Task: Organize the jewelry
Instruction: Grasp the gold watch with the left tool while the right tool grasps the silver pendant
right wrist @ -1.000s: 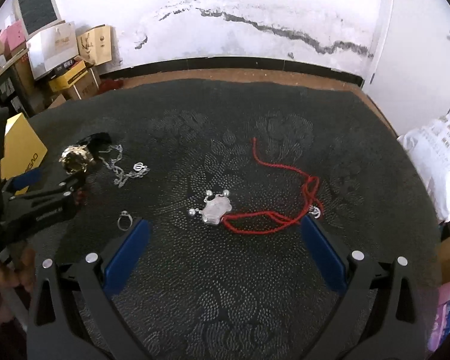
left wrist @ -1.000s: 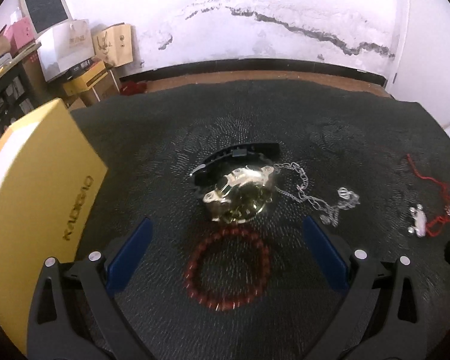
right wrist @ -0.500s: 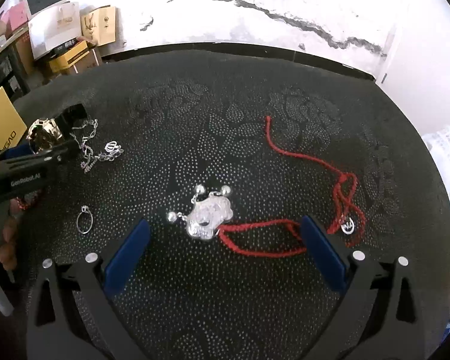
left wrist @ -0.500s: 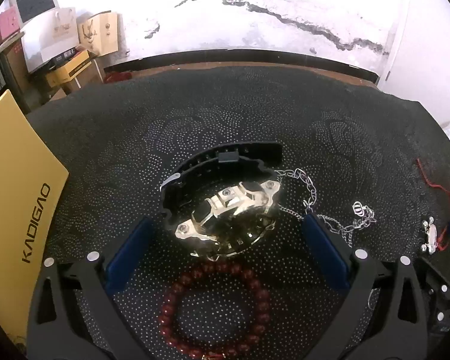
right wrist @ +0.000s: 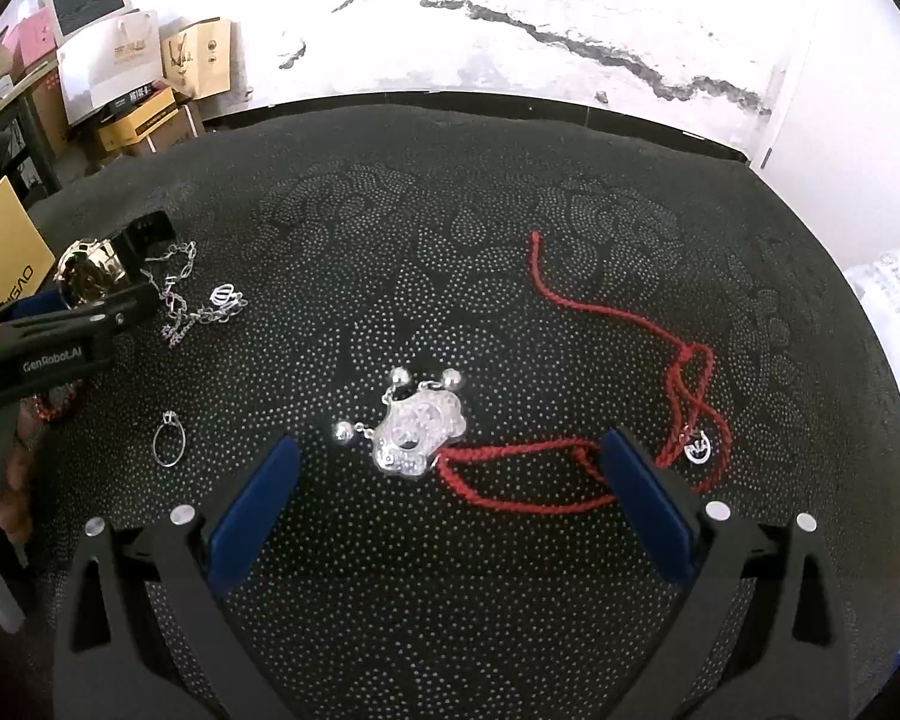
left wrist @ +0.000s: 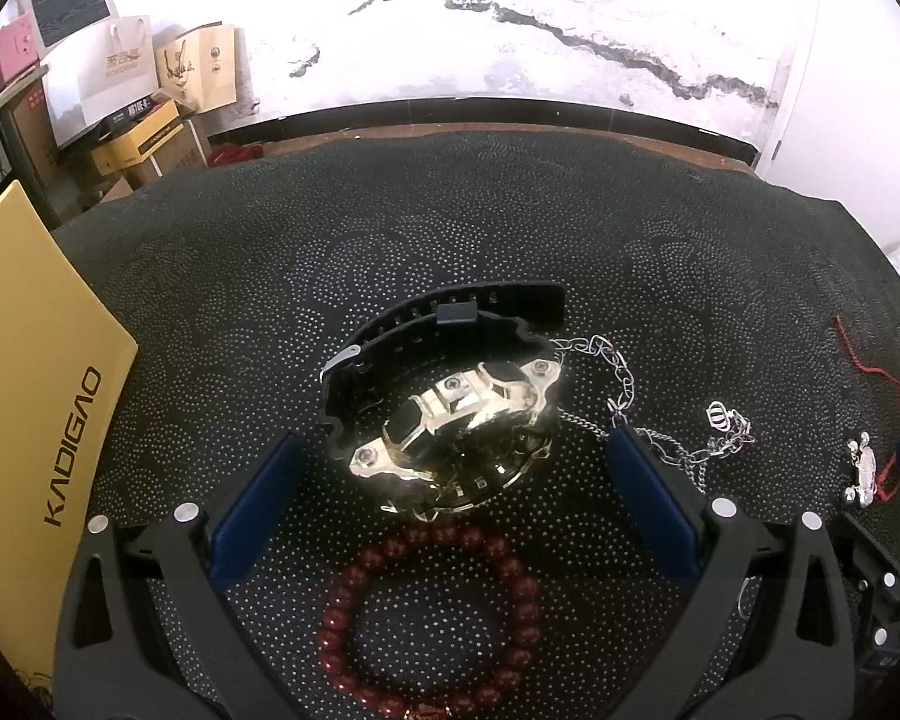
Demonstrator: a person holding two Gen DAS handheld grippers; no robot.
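Note:
A gold-faced watch (left wrist: 456, 438) with a black strap lies on the dark cloth, between the tips of my open left gripper (left wrist: 450, 480). A dark red bead bracelet (left wrist: 432, 618) lies just below it, between the fingers. A silver chain (left wrist: 678, 426) trails right of the watch. My open right gripper (right wrist: 444, 492) hovers over a silver lock pendant (right wrist: 417, 435) on a red cord (right wrist: 630, 360). A thin silver ring (right wrist: 168, 441) lies to the left of the pendant. The left gripper (right wrist: 48, 342) shows at the left edge of the right wrist view.
A yellow box lid marked KADIGAO (left wrist: 36, 408) stands at the left edge of the cloth. Cardboard boxes and paper bags (left wrist: 144, 90) are stacked at the back left by the cracked white wall. A dotted black cloth (right wrist: 450, 240) covers the table.
Both grippers have moved down and forward. The watch now sits between the left fingertips, and the pendant sits between the right fingertips. Both stay open.

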